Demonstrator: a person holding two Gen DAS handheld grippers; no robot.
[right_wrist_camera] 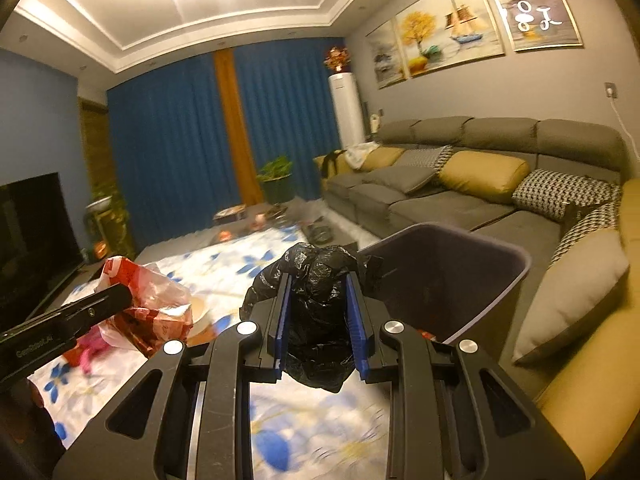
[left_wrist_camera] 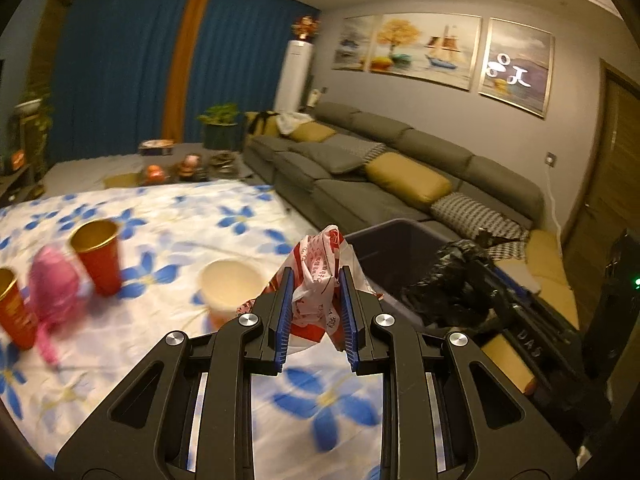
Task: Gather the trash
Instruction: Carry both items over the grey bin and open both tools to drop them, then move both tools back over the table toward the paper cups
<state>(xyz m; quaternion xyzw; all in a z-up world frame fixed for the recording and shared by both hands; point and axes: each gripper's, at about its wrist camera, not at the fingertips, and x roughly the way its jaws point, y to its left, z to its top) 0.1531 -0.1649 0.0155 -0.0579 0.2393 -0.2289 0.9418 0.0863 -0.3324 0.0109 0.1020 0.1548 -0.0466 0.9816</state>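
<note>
Left tool (left_wrist_camera: 316, 300) clenched on a crumpled red-and-white printed plastic bag (left_wrist_camera: 320, 280), bottom centre of the left wrist view, bag bulging up above the blue finger pads (left_wrist_camera: 285, 312). Right tool (right_wrist_camera: 318, 312) clenched on a crumpled black plastic bag (right_wrist_camera: 316, 280), bottom centre of the right wrist view.

Dark open-top plastic trash bin (right_wrist_camera: 448, 272) sits centre right in the right view, just beside the black bag; in the left view the bin (left_wrist_camera: 392, 248) is right of centre, behind the red-and-white bag, black bag (left_wrist_camera: 452, 280) at its right.

Table with white cloth printed with blue flowers (left_wrist_camera: 168, 216) fills lower left of the left view. On it: red paper cup with gold inside (left_wrist_camera: 98, 256), upright, left; second red cup (left_wrist_camera: 12, 312) at far left edge; blurred pink plastic item (left_wrist_camera: 54, 284) between them; cream paper bowl (left_wrist_camera: 232, 284) just left of the held bag.

In the right view the left tool's black body (right_wrist_camera: 60, 320) enters from lower left, red-and-white bag (right_wrist_camera: 152, 300) beyond it.

Grey sectional sofa with mustard cushions (left_wrist_camera: 380, 168) upper right; blue curtains (left_wrist_camera: 132, 68) upper left.
</note>
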